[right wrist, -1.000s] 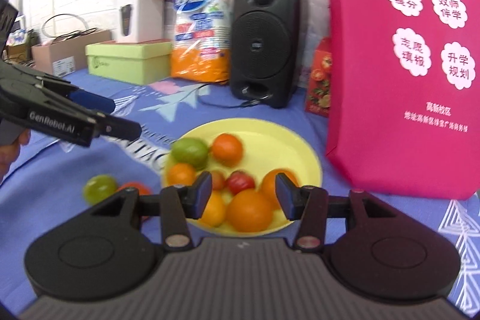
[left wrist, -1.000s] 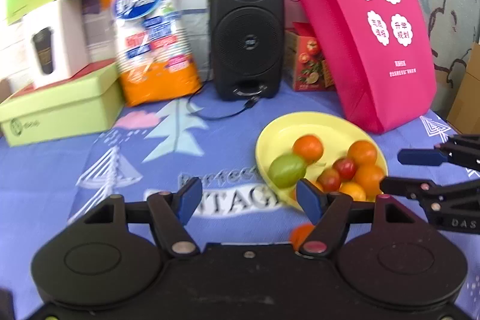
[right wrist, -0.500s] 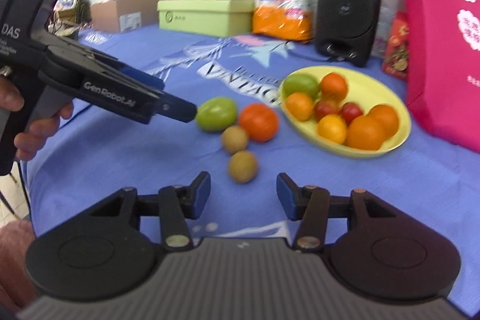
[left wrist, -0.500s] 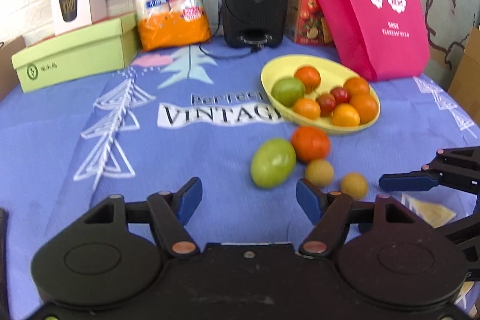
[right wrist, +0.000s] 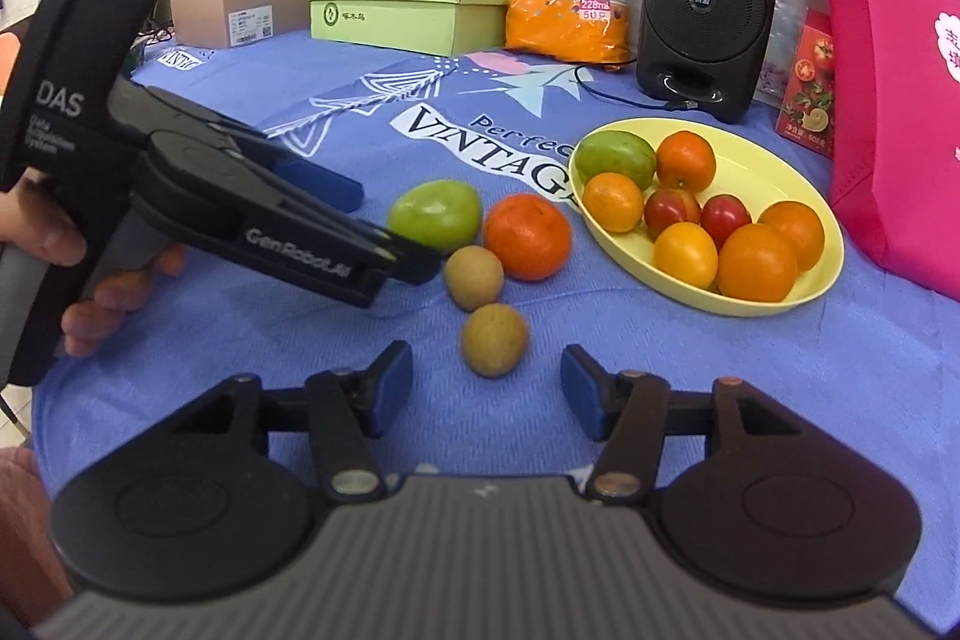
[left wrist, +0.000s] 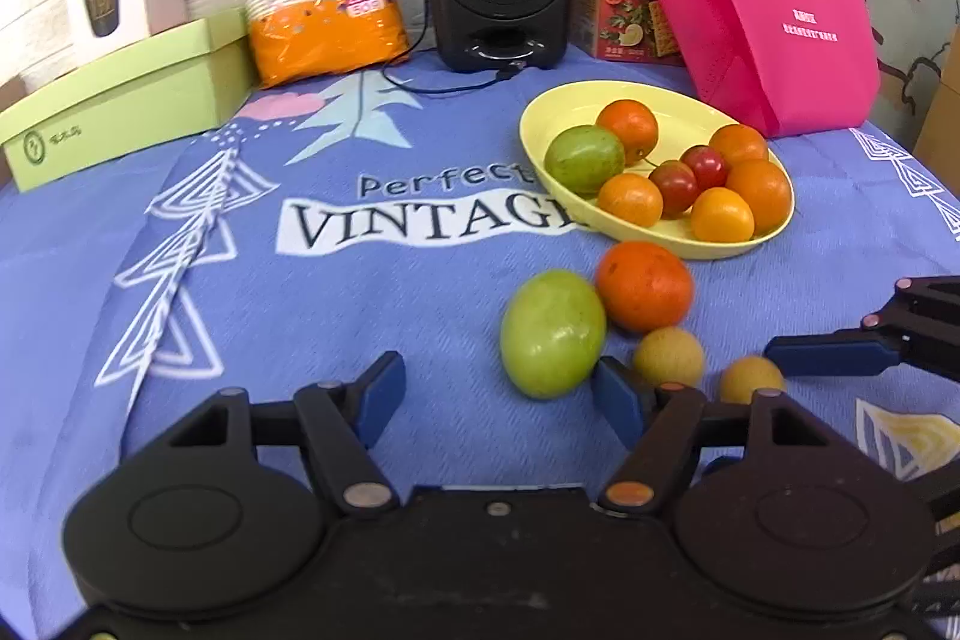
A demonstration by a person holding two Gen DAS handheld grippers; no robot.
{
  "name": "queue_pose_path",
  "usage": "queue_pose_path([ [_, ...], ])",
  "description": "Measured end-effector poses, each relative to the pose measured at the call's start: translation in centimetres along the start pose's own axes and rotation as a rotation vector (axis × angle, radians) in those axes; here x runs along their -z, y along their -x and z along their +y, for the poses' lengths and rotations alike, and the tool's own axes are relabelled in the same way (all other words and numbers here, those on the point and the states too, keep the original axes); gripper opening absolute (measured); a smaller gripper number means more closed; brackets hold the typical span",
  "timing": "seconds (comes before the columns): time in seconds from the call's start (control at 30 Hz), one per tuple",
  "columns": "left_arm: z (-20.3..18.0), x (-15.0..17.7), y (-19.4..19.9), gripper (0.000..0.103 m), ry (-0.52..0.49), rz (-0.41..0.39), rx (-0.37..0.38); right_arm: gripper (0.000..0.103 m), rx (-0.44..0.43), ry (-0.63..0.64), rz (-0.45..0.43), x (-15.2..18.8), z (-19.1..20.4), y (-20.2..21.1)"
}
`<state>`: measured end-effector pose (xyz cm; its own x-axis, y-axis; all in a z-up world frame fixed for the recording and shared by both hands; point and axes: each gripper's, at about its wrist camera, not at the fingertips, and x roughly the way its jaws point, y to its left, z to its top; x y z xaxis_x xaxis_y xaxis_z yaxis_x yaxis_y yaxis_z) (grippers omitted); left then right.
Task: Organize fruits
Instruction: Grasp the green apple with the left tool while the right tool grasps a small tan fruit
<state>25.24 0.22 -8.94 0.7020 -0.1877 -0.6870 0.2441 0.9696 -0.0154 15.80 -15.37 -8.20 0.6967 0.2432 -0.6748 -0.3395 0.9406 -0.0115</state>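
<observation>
My left claw [left wrist: 495, 394] hangs low over the blue cloth of the desk [left wrist: 300, 316], jaws apart and empty. I keep them spread because the green fruit [left wrist: 552, 334] just ahead is the biggest loose piece and needs a broad bite; it sits a little toward my right pad, not yet between the pads. My hand [right wrist: 72, 274] wraps the claw's grip from behind, so the fingers point down at the cluster.

Touching the green fruit's right side is the loose orange [left wrist: 645, 286], and the two small brownish fruits [right wrist: 474, 277] [right wrist: 495, 340] lie in front of them, one just behind the other in the right wrist view. All four sit together on the cloth just outside the yellow plate [left wrist: 570, 106], probably because the plate is where they belong and they are the ones left to sort.

My right claw [right wrist: 486, 394] is opening, nothing between its pads; the nearer small fruit lies centred just ahead of the gap, so I judge that one is mine to take.

Further right, the plate already holds a green fruit, several oranges and two small red ones, crowded toward its near side; its far part is still bare, leaving room.
</observation>
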Motion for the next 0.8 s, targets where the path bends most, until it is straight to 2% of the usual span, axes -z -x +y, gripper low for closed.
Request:
queue_pose_path([
  [0.43, 0.3, -0.6, -2.1, 0.066, 0.001, -0.041, 0.034, 0.055, -0.019, 0.001, -0.005, -0.7, -0.5, -1.4],
  [0.57, -0.1, -0.6, -1.9, 0.054, -0.01, -0.043, 0.036, 0.054, -0.012, 0.009, -0.008, -0.7, -0.3, -1.4],
  [0.67, -0.1, -0.5, -1.7, 0.046, -0.008, -0.043, 0.042, 0.046, -0.016, 0.025, -0.011, -0.7, -0.1, -1.3],
  [0.73, 0.0, -0.3, -1.6, 0.045, 0.001, -0.041, 0.05, 0.036, -0.021, 0.038, -0.013, -0.7, 0.2, -1.3],
  [0.8, 0.3, -0.3, -1.4, 0.04, 0.016, -0.038, 0.061, 0.034, -0.016, 0.048, -0.014, -0.7, 0.4, -1.3],
])
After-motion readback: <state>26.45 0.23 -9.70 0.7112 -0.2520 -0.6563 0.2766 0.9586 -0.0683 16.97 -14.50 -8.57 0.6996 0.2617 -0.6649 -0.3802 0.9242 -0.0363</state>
